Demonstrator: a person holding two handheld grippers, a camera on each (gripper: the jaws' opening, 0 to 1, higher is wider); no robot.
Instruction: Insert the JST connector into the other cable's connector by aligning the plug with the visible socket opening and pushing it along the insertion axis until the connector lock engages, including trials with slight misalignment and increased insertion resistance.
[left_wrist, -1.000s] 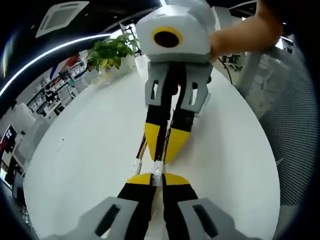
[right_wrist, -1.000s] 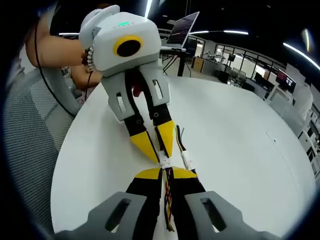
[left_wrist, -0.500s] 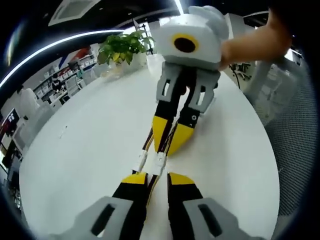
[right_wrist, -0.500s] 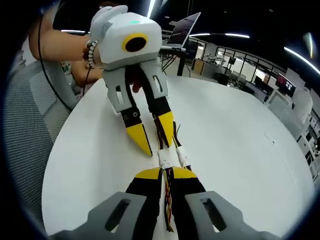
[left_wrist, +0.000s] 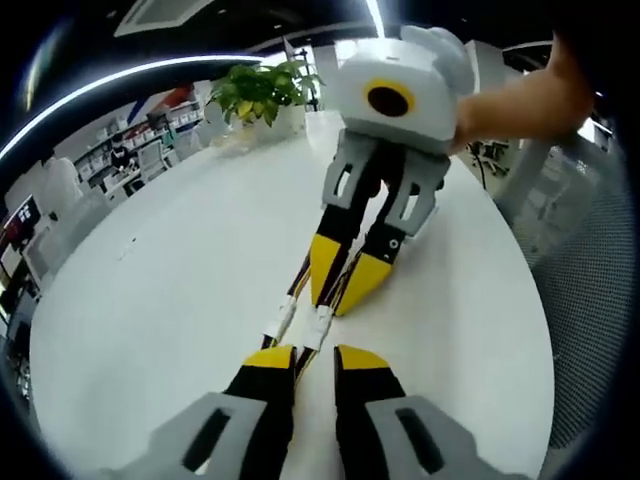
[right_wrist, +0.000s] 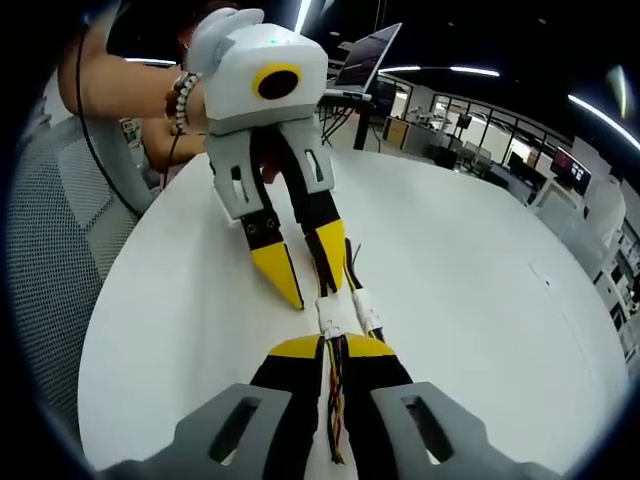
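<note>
In the left gripper view, my left gripper (left_wrist: 312, 352) stands open low over the white table, its yellow tips apart. Just ahead lies a white JST connector (left_wrist: 318, 325), in line with my right gripper (left_wrist: 332, 303), which reaches in from the top. A second white connector (left_wrist: 282, 322) lies beside it on the left. In the right gripper view, my right gripper (right_wrist: 333, 345) is shut on the coloured wire bundle (right_wrist: 335, 400). The white connector (right_wrist: 330, 318) sticks out past its tips, and the second connector (right_wrist: 368, 310) lies alongside. The left gripper (right_wrist: 318, 295) hangs open just beyond, touching neither.
The round white table (left_wrist: 150, 280) has wide bare room on both sides. A potted plant (left_wrist: 255, 90) stands at its far edge. A grey mesh chair (left_wrist: 590, 250) sits close to the rim. A laptop (right_wrist: 365, 55) is behind, and a person's hands (right_wrist: 130, 95) hold both grippers.
My left gripper has opened, let go of the connector and drawn back a little. My right gripper stays shut on the wire bundle, barely moved.
</note>
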